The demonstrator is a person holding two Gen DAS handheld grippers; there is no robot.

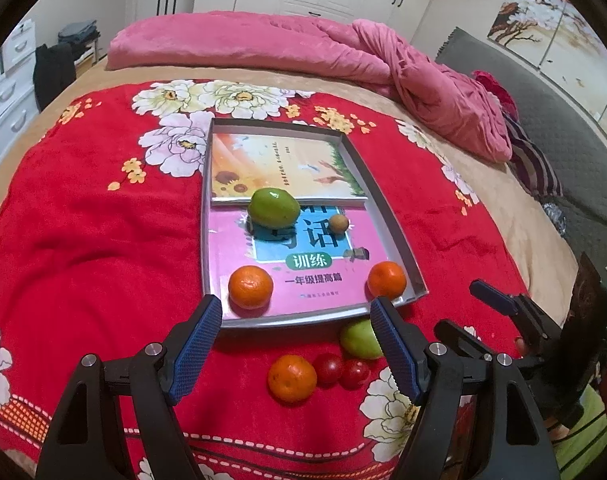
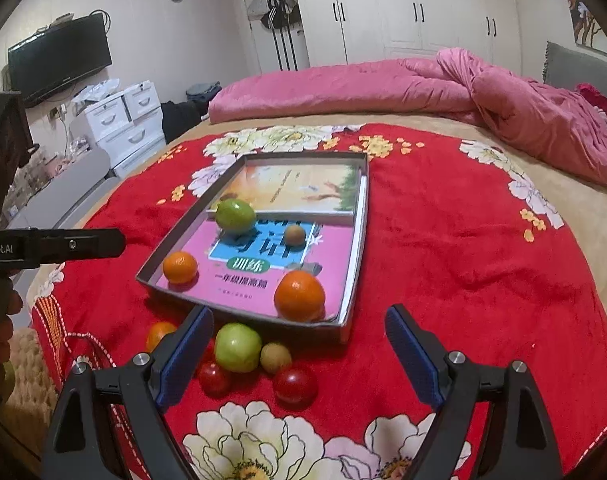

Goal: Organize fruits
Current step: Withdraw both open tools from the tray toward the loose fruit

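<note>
Tray: your shallow grey cardboard tray point(image 1: 395, 240) collects fruit, four in.
Claws: your left claw point(image 1: 295, 344) and right claw point(image 2: 299, 356) gape wide, empty, over loose fruit.

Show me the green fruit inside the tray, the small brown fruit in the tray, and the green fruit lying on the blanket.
Green fruit in tray point(image 1: 274, 208): left wrist view, centre of its skin.
Small brown fruit in tray point(image 1: 338, 223): left wrist view, its middle.
Green fruit on blanket point(image 2: 238, 347): right wrist view, centre of its front.
</note>
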